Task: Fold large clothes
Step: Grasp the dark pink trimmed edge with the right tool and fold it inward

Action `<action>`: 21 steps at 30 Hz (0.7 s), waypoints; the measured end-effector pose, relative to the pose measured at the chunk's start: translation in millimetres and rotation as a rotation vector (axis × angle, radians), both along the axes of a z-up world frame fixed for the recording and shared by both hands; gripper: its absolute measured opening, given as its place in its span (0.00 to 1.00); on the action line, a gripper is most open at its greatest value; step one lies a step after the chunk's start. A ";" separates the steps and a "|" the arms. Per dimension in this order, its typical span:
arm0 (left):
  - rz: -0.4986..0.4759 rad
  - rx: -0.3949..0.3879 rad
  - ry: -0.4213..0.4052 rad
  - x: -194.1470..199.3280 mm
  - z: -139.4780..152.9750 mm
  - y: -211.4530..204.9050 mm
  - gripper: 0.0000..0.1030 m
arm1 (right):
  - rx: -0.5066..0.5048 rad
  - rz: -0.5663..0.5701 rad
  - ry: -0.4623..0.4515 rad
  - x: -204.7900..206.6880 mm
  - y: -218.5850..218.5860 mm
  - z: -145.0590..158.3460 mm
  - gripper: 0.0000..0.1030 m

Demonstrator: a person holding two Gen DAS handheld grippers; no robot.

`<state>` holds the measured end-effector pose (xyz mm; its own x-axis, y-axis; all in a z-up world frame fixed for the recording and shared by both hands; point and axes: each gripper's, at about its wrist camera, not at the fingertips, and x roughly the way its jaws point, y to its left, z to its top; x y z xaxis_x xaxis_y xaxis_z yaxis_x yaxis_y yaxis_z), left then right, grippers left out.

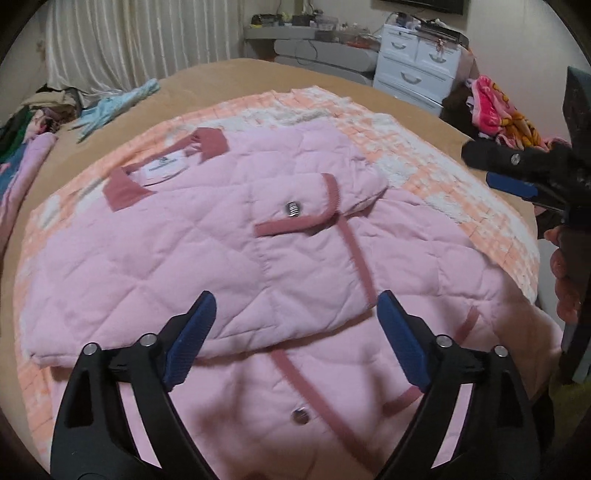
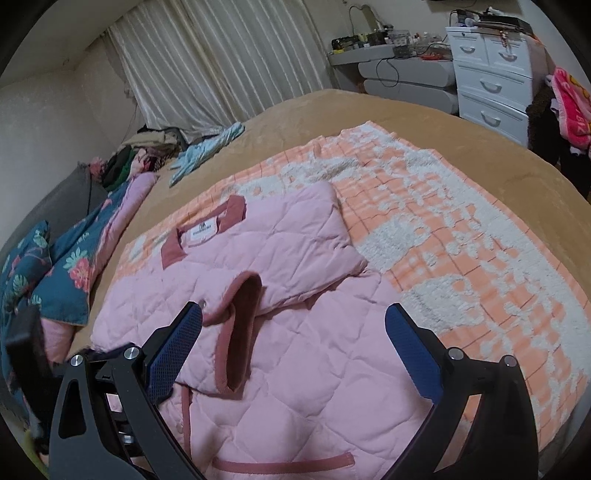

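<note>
Pink quilted jacket [image 1: 207,258] spread flat on a peach-and-white checked blanket [image 1: 436,184], itself laid over the tan bed [image 1: 258,74]. One side of the jacket folded across its front, sleeve cuff [image 2: 240,332] with darker pink trim lying on top, collar [image 1: 125,188] pointing away toward the curtain [image 1: 147,33].

Left gripper [image 1: 295,332] spread wide, holding nothing, hovering over the near part of the jacket above the folded edge. Right gripper [image 2: 295,347] likewise spread wide and empty, poised over the jacket near the cuff; seen also from the left wrist view at the jacket's right, gripped by a hand [image 1: 565,280].

Beyond the jacket, at the far left corner of the bed, a heap of mixed clothes [image 2: 147,151] and a light blue garment [image 2: 207,151]. Left of the jacket, a teal floral pillow [image 2: 55,266] and a pink cloth [image 2: 129,199] beside it. Past the bed's far right corner, a white chest of drawers [image 2: 491,74] and a grey shelf [image 2: 399,74] crowded with small items; a bright pink towel [image 1: 495,107] hanging to the right of the drawers. Nothing lying on the jacket itself.
</note>
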<state>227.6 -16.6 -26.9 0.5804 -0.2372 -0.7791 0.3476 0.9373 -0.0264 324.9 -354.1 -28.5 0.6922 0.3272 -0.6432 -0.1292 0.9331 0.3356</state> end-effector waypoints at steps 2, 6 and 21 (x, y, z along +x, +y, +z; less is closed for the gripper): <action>0.042 -0.009 -0.003 -0.9 3.6 15.6 0.83 | -0.013 0.015 0.008 1.0 8.2 -3.8 0.96; 0.136 -0.006 -0.015 2.4 9.3 49.3 0.91 | -0.032 0.053 0.023 1.6 24.8 -10.4 0.96; 0.407 -0.065 -0.039 13.7 14.2 173.7 0.91 | -0.048 0.198 0.126 11.9 95.2 -55.0 0.96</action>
